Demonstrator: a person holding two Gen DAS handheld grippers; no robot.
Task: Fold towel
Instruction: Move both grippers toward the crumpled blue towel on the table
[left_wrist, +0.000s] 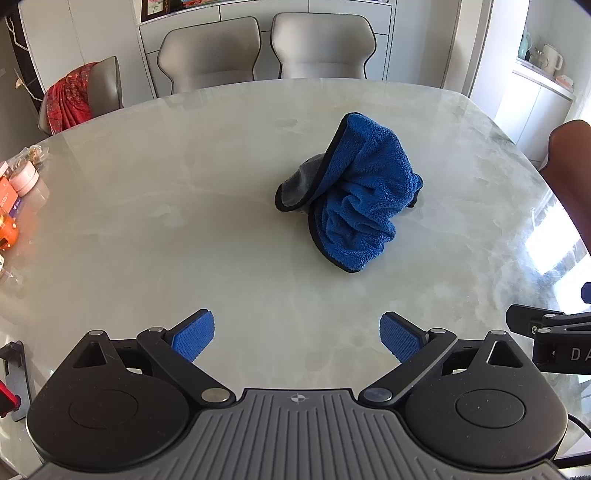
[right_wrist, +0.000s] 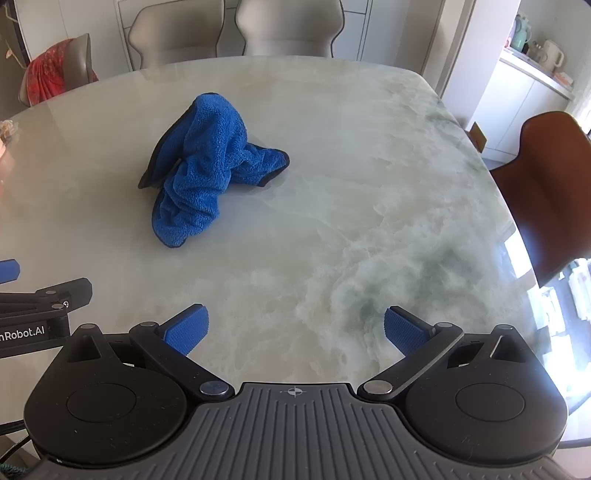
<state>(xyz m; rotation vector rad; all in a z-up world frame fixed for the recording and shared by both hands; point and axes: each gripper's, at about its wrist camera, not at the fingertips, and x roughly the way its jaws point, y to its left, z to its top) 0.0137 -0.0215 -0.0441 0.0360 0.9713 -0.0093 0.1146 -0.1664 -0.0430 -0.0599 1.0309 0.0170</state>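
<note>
Your left gripper (left_wrist: 297, 338) and right gripper (right_wrist: 295, 332) both hover with jaws spread apart, holding nothing. The blue towel (left_wrist: 364, 192) sits crumpled mid-counter (left_wrist: 147, 206), its underside apparently grey.

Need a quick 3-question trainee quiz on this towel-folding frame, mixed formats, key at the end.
1. True or false: the crumpled blue terry towel with black edging lies folded flat on the pale marble table.
2. Which gripper touches the towel? A) left gripper B) right gripper C) neither
3. Fill in: the towel's exposed underside is coloured ____.

Key
1. False, it sits in a bunched heap.
2. C, both are open, short of it.
3. Grey.
</note>
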